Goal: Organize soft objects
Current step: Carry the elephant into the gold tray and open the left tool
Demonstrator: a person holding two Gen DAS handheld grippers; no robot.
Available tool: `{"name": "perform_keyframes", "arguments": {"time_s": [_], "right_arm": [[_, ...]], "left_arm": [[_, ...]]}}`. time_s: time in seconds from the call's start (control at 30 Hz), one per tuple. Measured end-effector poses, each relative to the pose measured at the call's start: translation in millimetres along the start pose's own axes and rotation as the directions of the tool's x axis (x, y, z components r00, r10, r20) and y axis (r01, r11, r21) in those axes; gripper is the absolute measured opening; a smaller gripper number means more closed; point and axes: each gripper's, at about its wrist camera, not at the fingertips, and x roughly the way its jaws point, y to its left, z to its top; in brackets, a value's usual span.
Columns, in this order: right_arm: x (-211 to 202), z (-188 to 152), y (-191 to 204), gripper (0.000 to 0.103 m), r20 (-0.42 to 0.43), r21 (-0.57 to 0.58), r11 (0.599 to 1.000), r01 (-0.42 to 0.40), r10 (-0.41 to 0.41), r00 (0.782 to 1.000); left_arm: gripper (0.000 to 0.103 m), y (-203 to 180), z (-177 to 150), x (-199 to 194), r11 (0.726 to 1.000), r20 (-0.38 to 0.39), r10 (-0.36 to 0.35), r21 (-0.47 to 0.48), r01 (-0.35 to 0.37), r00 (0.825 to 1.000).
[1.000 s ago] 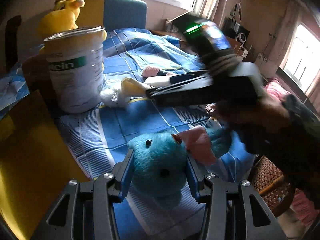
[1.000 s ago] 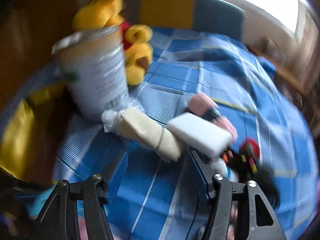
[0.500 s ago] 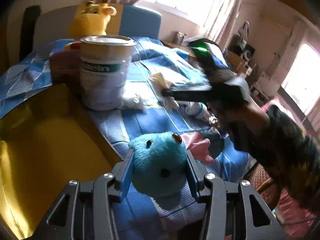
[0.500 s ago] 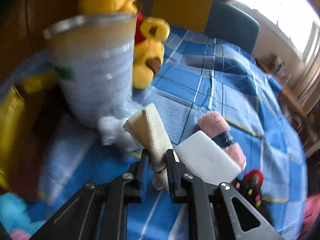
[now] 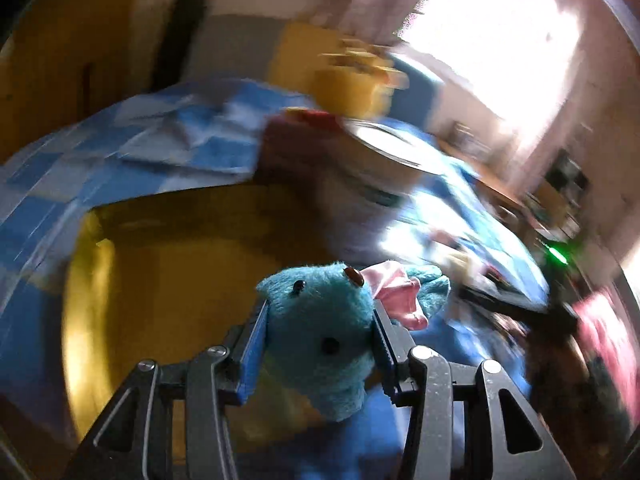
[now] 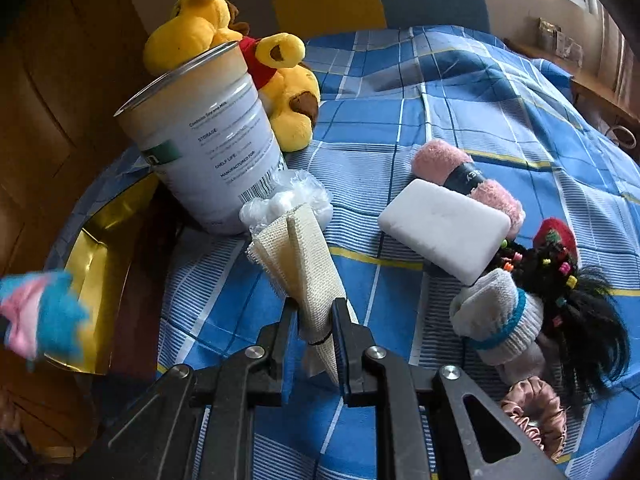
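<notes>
The left gripper (image 5: 320, 344) has swung its clamped fuzzy blue plush toy (image 5: 320, 320) over the yellow-lined box (image 5: 168, 280), probably to drop it. The right gripper (image 6: 314, 320), now clenched, pinches the cream mesh cloth roll (image 6: 298, 256) near the white tin (image 6: 200, 140).

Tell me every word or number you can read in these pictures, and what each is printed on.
"STORAGE" on the white can.
"SHELF LIFE" on the same can.
"MANUFACTURED FOR" on the same can.
Barcode digits, the remaining small print and the cut-off lettering on the can's green band: too small or hidden to read.
Letters on the dark band of the pink yarn roll: too small to read.
Left wrist view: too blurred, no readable text.
</notes>
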Motion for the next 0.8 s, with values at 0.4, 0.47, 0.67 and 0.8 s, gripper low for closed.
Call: {"name": "perform_keyframes", "arguments": {"time_s": [0.4,0.47,0.67,0.8], "right_arm": [[0.8,-4.0,4.6,0.015,0.011,-0.042,0.998,0.038,-0.038,0.999],[0.8,-3.8,5.3,0.015,0.013,-0.049,0.998,0.047,-0.047,0.999],[2.4,-1.2,2.3,0.017,0.02,-0.046,0.996,0.071,-0.07,0.997],[4.1,1.1,-6.6,0.019,0.021,-0.014,0.996,0.087,-0.087,0.996]], "left_arm": [[0.05,51.2,41.7,72.8,0.944,-0.032,0.262,-0.2,-0.263,0.965],[0.053,48.3,50.4,89.6,0.942,-0.045,0.269,-0.196,-0.272,0.962],[0.066,42.5,65.5,128.5,0.94,-0.089,0.29,-0.158,-0.301,0.953],[0.082,38.0,61.6,119.7,0.947,-0.057,0.289,-0.13,-0.295,0.955]]}}
